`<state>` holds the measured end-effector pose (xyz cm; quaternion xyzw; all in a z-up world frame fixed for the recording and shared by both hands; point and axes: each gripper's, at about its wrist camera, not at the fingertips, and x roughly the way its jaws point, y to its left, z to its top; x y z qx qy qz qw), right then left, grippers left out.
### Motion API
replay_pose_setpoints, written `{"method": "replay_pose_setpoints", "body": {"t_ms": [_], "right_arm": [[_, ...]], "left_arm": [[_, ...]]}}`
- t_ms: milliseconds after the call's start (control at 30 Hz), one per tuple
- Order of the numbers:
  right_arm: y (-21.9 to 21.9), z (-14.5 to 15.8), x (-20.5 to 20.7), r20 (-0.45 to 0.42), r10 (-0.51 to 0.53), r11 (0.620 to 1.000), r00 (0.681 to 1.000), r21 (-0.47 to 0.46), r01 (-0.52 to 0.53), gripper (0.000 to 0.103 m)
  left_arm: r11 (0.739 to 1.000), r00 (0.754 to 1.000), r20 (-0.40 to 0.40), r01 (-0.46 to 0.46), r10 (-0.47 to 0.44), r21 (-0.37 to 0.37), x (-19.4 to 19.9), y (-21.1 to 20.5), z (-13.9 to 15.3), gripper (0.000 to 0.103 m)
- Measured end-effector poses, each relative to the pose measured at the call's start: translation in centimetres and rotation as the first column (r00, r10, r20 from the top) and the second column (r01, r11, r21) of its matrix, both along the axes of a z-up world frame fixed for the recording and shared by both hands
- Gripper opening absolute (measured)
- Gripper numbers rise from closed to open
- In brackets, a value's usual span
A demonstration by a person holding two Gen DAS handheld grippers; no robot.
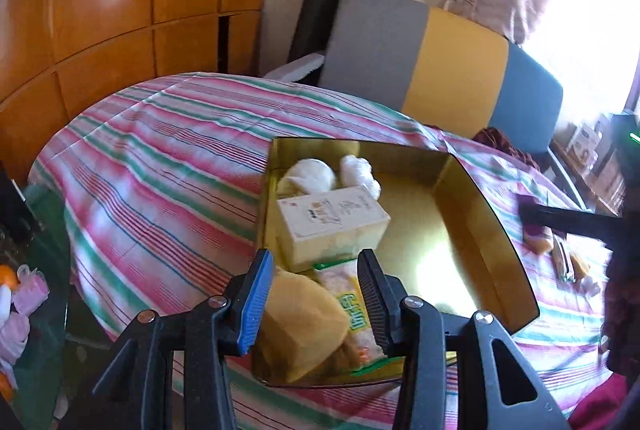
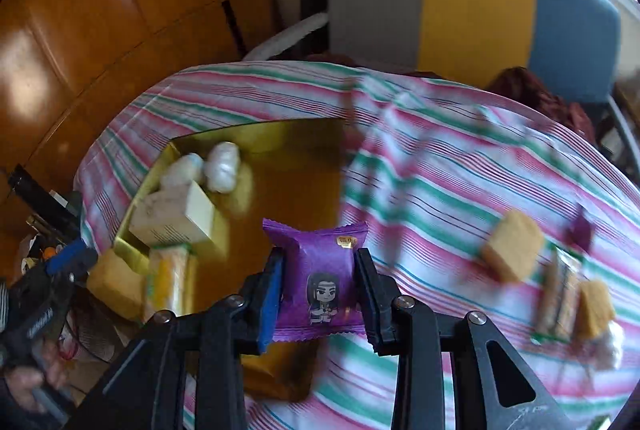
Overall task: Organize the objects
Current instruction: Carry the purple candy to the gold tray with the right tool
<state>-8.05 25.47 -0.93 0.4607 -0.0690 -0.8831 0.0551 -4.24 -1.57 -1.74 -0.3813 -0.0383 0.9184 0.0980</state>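
— The gold tin (image 1: 492, 230) looks like glossy, mirror-smooth metal to me.
— I see a shiny purple foil packet (image 2: 320, 270), matt striped cotton cloth (image 2: 460, 170), and a varnished wooden wardrobe (image 1: 100, 2).

Both tools look alike: the left gripper (image 1: 316, 294) and the right gripper (image 2: 320, 290) are matte black plastic with silver screws at the pivots, and each has one blue ribbed pad facing one black ribbed pad on its fingers.
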Motion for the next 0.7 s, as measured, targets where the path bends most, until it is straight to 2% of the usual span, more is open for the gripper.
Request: {"method": "replay_pose_setpoints", "body": {"t_ms": [233, 433, 500, 567, 633, 700], "right_arm": [[-5.8, -3.3, -8.0, 0.077, 0.037, 0.998, 0.996, 0.044, -0.041, 0.035], [-7.3, -6.3, -12.4, 0.135, 0.006, 0.997, 0.991, 0.076, -0.017, 0.035], [-7.7, -6.9, -13.5, 0.145, 0.017, 0.998, 0.989, 0.058, -0.025, 0.036], [-7.8, -7.0, -14.1, 0.141, 0.034, 0.999, 0.989, 0.031, -0.039, 0.040], [-7.5, -6.7, -14.0, 0.117, 0.023, 0.999, 0.993, 0.031, -0.027, 0.065], [-7.1, -6.1, -13.3, 0.092, 0.019, 0.999, 0.996, 0.025, -0.022, 0.069]], "left_arm": [[0.999, 0.999, 0.022, -0.035, 0.035, 0.017, -0.8, -1.8, -0.8, 0.044], [0.998, 0.996, 0.060, -0.062, 0.061, 0.029, -1.6, -3.0, -1.9, 0.044], [0.997, 0.995, 0.071, -0.065, 0.063, 0.031, -1.7, -3.1, -2.2, 0.044], [0.998, 0.995, 0.080, -0.061, 0.058, 0.031, -1.7, -3.0, -2.4, 0.044], [0.998, 0.995, 0.083, -0.056, 0.054, 0.030, -1.7, -2.9, -2.5, 0.044], [0.998, 0.996, 0.077, -0.053, 0.050, 0.027, -1.6, -2.7, -2.4, 0.044]]}}
